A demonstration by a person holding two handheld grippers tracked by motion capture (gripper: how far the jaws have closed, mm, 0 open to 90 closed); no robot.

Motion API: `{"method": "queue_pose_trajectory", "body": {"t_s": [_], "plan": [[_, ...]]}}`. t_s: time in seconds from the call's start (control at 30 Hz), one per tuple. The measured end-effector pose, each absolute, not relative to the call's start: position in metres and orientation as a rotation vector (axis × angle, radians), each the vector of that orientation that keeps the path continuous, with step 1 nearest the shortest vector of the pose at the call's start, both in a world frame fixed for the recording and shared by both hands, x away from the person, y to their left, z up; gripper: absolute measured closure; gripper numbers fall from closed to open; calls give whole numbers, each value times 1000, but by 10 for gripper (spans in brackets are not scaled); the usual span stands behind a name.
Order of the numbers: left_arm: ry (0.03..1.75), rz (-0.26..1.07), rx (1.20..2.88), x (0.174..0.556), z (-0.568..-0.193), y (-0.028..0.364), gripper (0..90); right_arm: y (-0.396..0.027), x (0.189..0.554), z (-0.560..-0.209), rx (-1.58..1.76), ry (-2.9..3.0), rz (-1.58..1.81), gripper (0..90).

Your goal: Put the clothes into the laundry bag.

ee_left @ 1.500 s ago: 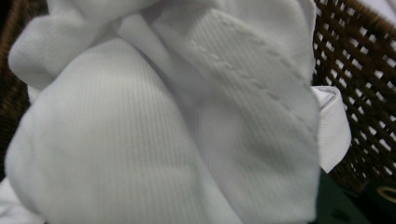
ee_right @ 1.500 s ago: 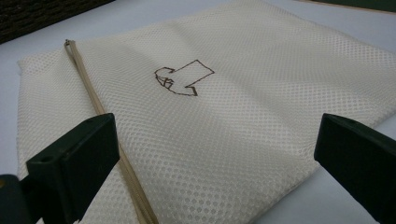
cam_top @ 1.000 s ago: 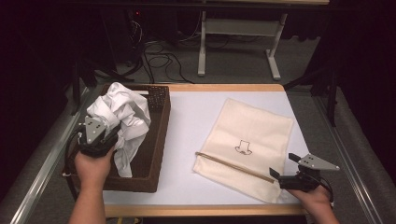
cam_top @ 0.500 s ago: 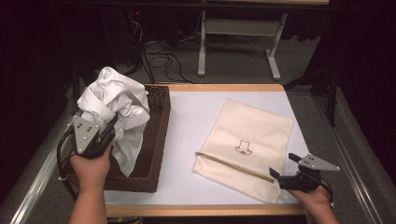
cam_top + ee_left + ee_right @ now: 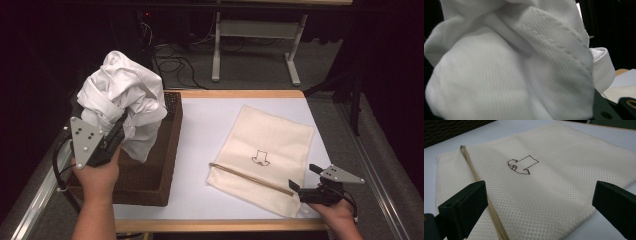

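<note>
White ribbed cloth, a crumpled shirt, hangs bunched above the dark woven basket at the left side of the counter. The left gripper has its jaws closed on the shirt from below and to the left, and the person's left hand wraps the gripper's body over the basket's near left part. Folds of the shirt spill over the gripper and droop toward the basket; whether the lowest fold touches the basket I cannot tell. In the left gripper view the shirt sits right against the lens, its ribbed weave and a stitched seam plain to see, with a rolled edge of cloth off to the right.

On the right half of the counter lies a cream mesh bag, flat, turned at an angle, with a small brown hat drawing on its middle and a tan zipper running along its near edge. The right gripper rests at the bag's near right corner, held by the right hand, its jaws standing wide with nothing between the pads. The right gripper view shows the bag spread out beyond the two black jaws, the zipper passing just beside the left jaw.
</note>
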State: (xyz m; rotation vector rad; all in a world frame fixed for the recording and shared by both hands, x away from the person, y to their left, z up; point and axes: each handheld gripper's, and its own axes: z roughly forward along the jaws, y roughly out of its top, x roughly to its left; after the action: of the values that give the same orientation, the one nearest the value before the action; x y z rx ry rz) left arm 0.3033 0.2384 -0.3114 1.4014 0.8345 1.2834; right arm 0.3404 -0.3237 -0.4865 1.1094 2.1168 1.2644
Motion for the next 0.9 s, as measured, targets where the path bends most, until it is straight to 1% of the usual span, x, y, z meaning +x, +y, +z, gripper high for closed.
{"method": "queue_pose_trajectory", "body": {"t_s": [0.23, 0.67, 0.7, 0.73, 0.77, 0.8, 0.9], "plan": [[764, 1293, 1376, 299, -293, 223, 713, -323, 340, -487, 1109, 2118, 1266, 5], [609, 1205, 1384, 309, -285, 154, 713, -324, 340, -486, 1099, 2117, 1268, 5], [609, 1205, 1384, 309, -285, 154, 713, -324, 340, -486, 1099, 2117, 1268, 5], [588, 1182, 1386, 310, -284, 142, 713, -324, 340, -486, 1101, 2115, 1271, 5], [588, 1182, 1386, 310, -284, 142, 713, -324, 340, -486, 1101, 2115, 1271, 5], [571, 1165, 1387, 311, -284, 130, 713, -324, 340, -486, 1097, 2117, 1274, 5], [534, 1140, 1395, 313, -284, 113, 713, -325, 340, -485, 1101, 2115, 1274, 5]]}}
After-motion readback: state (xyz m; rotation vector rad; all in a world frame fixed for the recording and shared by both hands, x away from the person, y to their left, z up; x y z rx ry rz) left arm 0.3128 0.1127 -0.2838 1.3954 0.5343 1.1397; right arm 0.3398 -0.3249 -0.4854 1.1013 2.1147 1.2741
